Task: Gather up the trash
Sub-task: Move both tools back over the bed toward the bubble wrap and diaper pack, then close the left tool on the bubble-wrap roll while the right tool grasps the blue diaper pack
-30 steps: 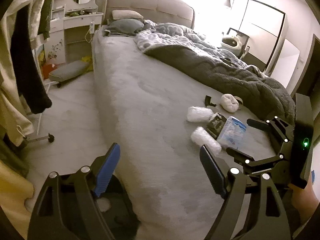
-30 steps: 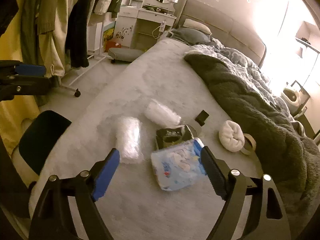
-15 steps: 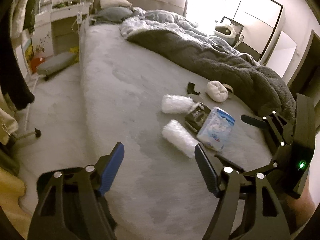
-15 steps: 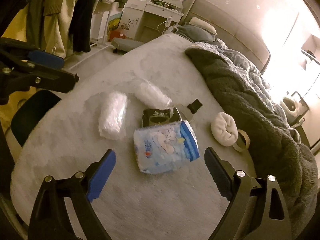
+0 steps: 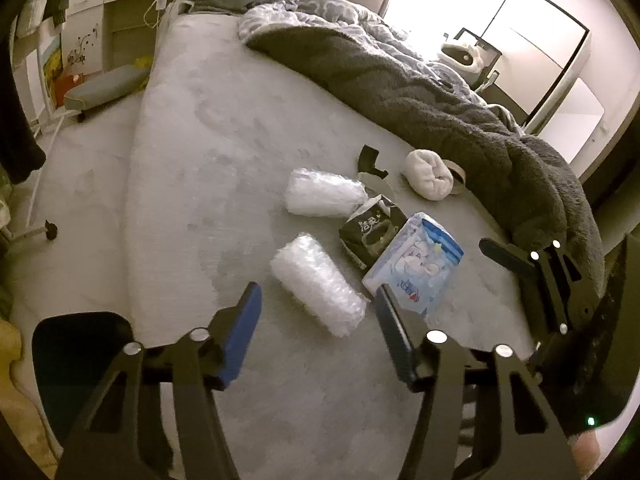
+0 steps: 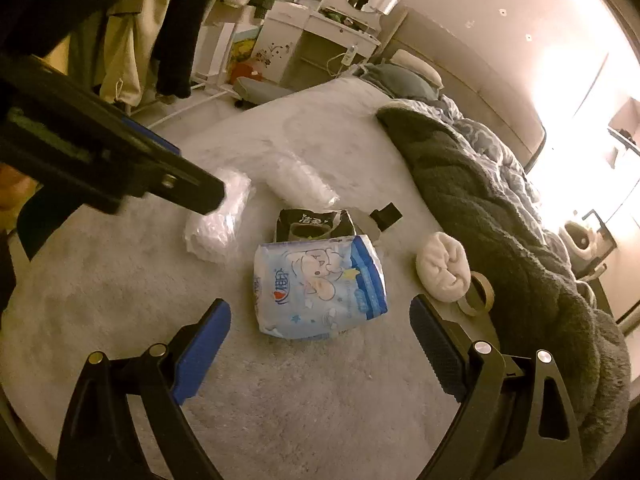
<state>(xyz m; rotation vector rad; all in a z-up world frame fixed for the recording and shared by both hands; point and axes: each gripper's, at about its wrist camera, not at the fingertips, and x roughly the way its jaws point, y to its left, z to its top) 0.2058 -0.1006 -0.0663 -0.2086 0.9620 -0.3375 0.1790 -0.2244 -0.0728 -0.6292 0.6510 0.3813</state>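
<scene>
Since the earlier frames the left gripper (image 5: pixel 316 316) has travelled in over the bed (image 5: pixel 192 184) from the floor side, toward the litter, and its jaws have just been closing; nothing sits between them yet. It pitches steeply down, blue pads at a medium gap, the near end of a bubble-wrap roll (image 5: pixel 318 290) just ahead of the tips. In the right wrist view its dark finger crosses in front of that roll (image 6: pixel 218 220).

The right gripper (image 6: pixel 320 334) has barely shifted. It tilts down, jaws spread wide, empty, the blue-and-white tissue pack (image 6: pixel 320 288) lying just ahead of the gap, untouched.

The nearer roll is a crinkled, translucent cylinder, its long axis running diagonally from near right to far left in the left wrist view. The tissue pack is soft glossy film, oblong, printed side up, long axis pointing away from the right gripper. A crumpled black wrapper (image 6: pixel 314 226) touches its far edge. Beyond that lies a second bubble-wrap roll (image 5: pixel 324 194), lying crosswise.

Farther out: a small black folded scrap (image 6: pixel 386 214), a rolled white sock (image 6: pixel 442 272), and a tape roll (image 6: pixel 478 294) against it. A dark fleece blanket (image 5: pixel 420 96) is heaped along the far side.
</scene>
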